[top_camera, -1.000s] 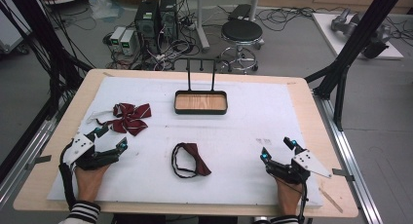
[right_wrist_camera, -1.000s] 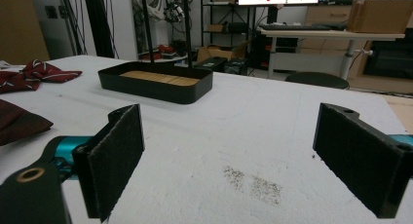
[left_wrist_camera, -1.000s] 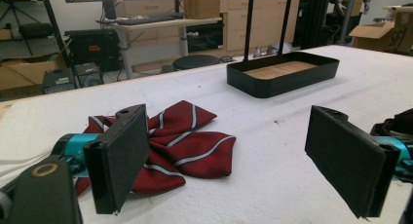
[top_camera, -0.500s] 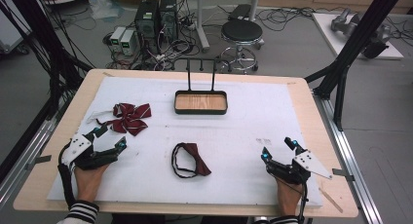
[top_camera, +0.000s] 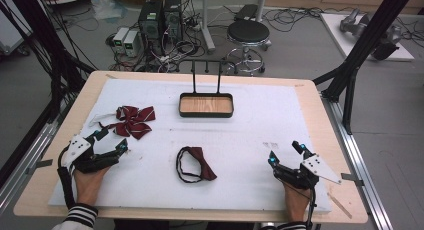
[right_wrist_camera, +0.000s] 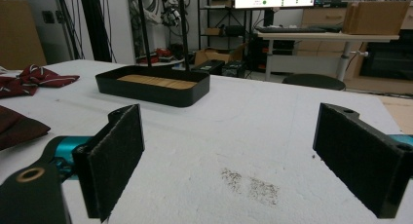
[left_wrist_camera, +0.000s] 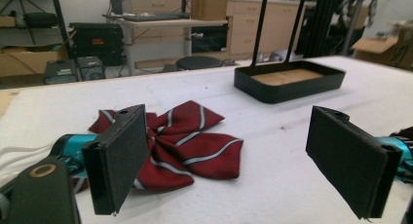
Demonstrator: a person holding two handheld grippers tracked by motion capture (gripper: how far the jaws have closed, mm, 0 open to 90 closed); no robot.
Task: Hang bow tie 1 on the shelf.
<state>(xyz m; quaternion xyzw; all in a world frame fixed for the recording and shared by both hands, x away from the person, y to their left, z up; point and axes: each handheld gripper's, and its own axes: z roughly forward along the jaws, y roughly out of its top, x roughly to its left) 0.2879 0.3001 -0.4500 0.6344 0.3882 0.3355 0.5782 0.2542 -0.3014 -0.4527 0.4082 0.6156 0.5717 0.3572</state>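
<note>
Dark red bow tie [top_camera: 134, 121] w/ white stripes, black tray [top_camera: 206, 105], white mat [top_camera: 260, 130]

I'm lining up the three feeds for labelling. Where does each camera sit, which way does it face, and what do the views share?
High view: above the person's side, looking forward and down on the table; forearms, left gripper and right gripper show.
Left gripper view: rides the left gripper, facing the striped bow tie; its open jaws show.
Right gripper view: rides the right gripper, facing bare white cover; its open jaws show.
Shared: all three show the black tray.
</note>
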